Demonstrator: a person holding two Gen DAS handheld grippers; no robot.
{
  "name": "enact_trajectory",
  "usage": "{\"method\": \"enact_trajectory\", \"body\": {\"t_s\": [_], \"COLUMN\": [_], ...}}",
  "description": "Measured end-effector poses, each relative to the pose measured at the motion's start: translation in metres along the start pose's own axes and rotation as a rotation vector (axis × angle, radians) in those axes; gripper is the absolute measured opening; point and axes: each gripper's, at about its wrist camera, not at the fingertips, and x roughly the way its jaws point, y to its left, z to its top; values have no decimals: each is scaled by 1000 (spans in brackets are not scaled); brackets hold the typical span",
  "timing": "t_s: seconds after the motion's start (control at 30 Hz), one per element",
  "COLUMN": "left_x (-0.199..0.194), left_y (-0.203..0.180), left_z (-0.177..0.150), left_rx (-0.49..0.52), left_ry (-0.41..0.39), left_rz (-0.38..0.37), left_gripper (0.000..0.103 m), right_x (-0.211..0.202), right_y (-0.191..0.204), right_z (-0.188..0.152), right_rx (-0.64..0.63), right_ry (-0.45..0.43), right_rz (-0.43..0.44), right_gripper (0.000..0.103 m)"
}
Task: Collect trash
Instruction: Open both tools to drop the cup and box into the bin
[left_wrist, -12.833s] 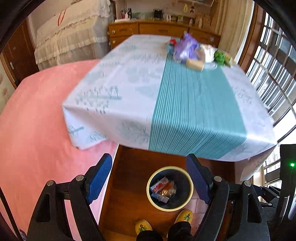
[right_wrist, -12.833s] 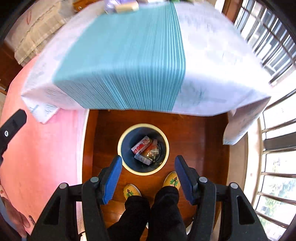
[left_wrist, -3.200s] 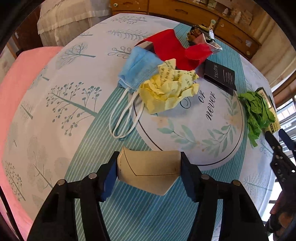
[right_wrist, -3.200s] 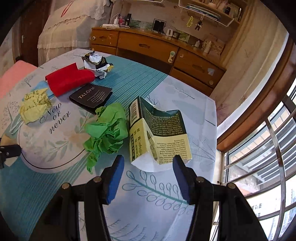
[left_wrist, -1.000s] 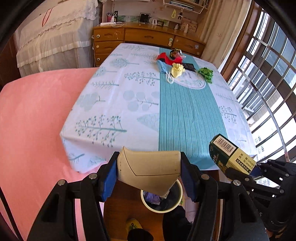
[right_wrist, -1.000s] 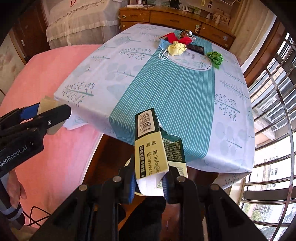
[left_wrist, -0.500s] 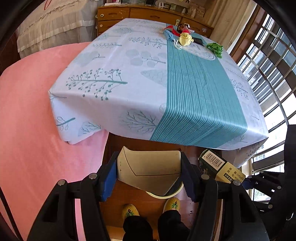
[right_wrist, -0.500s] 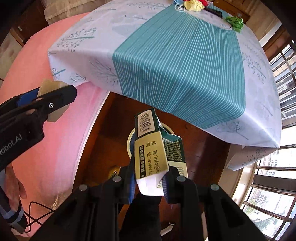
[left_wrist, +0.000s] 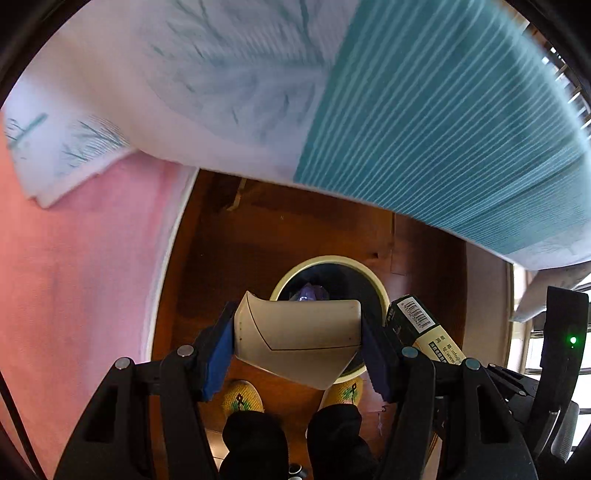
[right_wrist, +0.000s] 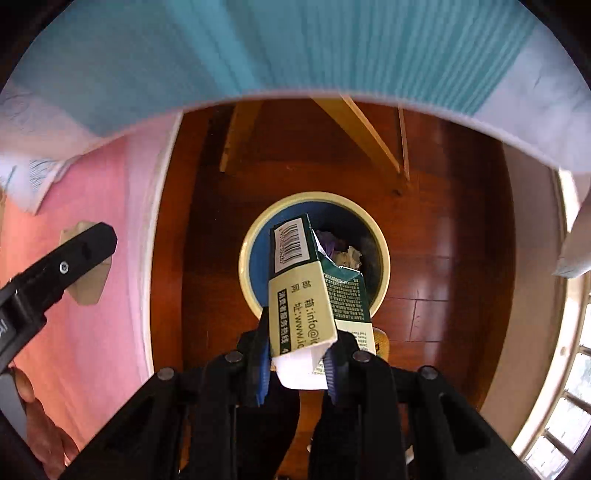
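My left gripper (left_wrist: 297, 349) is shut on a beige cardboard tube (left_wrist: 295, 341), held above the near rim of the round trash bin (left_wrist: 365, 280). My right gripper (right_wrist: 297, 365) is shut on a green and cream carton (right_wrist: 306, 291) and holds it over the same bin (right_wrist: 247, 254), which has a cream rim and a dark blue inside. Purple and crumpled trash (right_wrist: 341, 251) lies in the bin. The carton also shows at the right of the left wrist view (left_wrist: 424, 328).
The bin stands on a dark wooden floor (right_wrist: 443, 229) under the edge of a table with a white and teal cloth (left_wrist: 406, 110). A pink rug (left_wrist: 74, 277) lies to the left. The person's yellow slippers (left_wrist: 240, 400) are just behind the bin. A window (right_wrist: 569, 369) is at the right.
Both grippers have tipped down and moved in over the bin. The table top has slid out of view; only the cloth's hanging edge remains. Both still hold their items.
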Motion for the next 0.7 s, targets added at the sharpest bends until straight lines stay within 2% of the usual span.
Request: {"method": "enact_trajectory", "body": {"t_s": [0.13, 0.27, 0.33, 0.4, 0.43, 0.53, 0.7], "left_x": [43, 74, 85, 90, 92, 95, 84], "left_y": [-5, -6, -6, -8, -11, -18, -22], "left_z": [1, 3, 4, 2, 1, -3, -8], "left_rx": [11, 3, 3, 13, 21, 52, 46], "left_ry": [31, 77, 94, 93, 92, 88, 51], "left_rz": [7, -56, -81, -107, -118, -108, -66], "left_gripper": [60, 61, 66, 78, 79, 79, 80], "right_x": [39, 63, 68, 71, 74, 76, 70], "right_y": [-19, -39, -47, -54, -53, -58, -64], "right_z": [10, 15, 17, 20, 22, 24, 23], "right_rx": [54, 128, 155, 177, 186, 202, 187], "right_ry": [15, 29, 11, -2, -5, -21, -43], "right_rz": [43, 109, 118, 120, 123, 118, 114], "right_gripper": [26, 26, 32, 45, 47, 47, 47]}}
